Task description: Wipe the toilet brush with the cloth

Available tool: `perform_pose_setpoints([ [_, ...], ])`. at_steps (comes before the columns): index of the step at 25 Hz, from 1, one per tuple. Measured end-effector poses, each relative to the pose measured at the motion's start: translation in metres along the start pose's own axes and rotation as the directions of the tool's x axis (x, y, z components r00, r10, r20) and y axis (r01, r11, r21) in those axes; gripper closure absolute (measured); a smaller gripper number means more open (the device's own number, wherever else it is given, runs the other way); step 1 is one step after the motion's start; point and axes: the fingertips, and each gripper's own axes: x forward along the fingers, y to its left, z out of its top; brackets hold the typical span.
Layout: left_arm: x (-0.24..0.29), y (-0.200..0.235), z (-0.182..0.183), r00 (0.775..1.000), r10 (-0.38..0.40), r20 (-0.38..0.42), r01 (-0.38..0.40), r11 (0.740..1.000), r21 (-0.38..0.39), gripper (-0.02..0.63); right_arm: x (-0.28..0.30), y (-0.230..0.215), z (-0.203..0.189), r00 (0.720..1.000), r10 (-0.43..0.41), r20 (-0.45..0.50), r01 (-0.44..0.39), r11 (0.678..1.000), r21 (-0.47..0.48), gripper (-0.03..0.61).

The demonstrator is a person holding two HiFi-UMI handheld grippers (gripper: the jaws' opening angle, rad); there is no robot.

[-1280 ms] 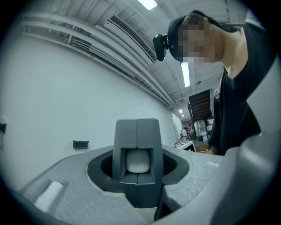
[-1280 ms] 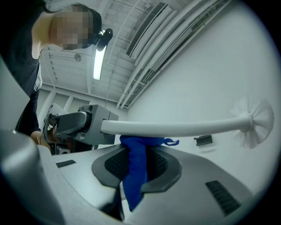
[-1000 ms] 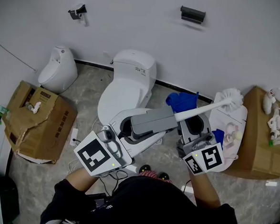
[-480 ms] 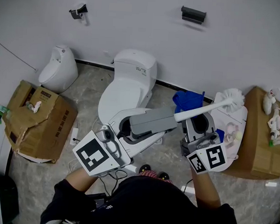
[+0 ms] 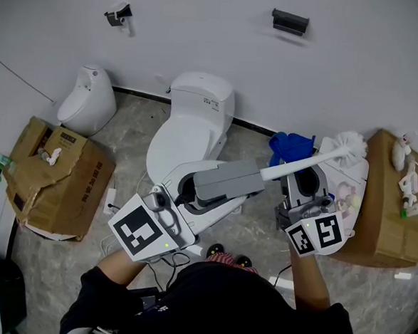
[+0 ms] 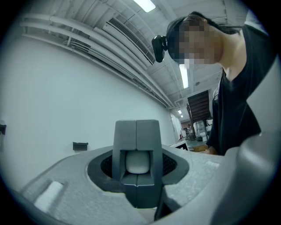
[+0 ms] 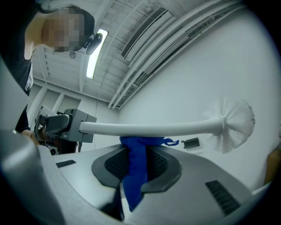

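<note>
In the head view the toilet brush [image 5: 316, 160] hangs level over the floor, with a grey handle [image 5: 226, 182], a white shaft and a white bristle head [image 5: 351, 145] at the right. My left gripper [image 5: 192, 190] is shut on the grey handle, whose end [image 6: 137, 161] fills the space between its jaws in the left gripper view. My right gripper [image 5: 304, 182] is shut on a blue cloth [image 5: 290, 147], which presses against the shaft's underside. In the right gripper view the cloth [image 7: 135, 171] rises from the jaws to the shaft [image 7: 149, 128], and the bristle head [image 7: 235, 123] is at the right.
A white toilet [image 5: 192, 126] stands behind the brush handle and a small white urinal [image 5: 89, 101] to its left. One cardboard box [image 5: 54, 180] lies at the left. Another box [image 5: 391, 211], carrying small toys, stands at the right beside a white bag [image 5: 344, 197].
My right gripper has slid the blue cloth to the right along the shaft, towards the bristle head. The left gripper and the brush have stayed put.
</note>
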Motion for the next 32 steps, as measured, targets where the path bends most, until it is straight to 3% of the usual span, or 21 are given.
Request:
perform_pose_setpoints([
  [32,0.002,0.002,0.001,1.0,-0.023,-0.001,0.023,1.0,0.009,0.443,-0.016,-0.061,0.009,0.991,-0.134,0.011,0.134,0.991,0.0,0.502],
])
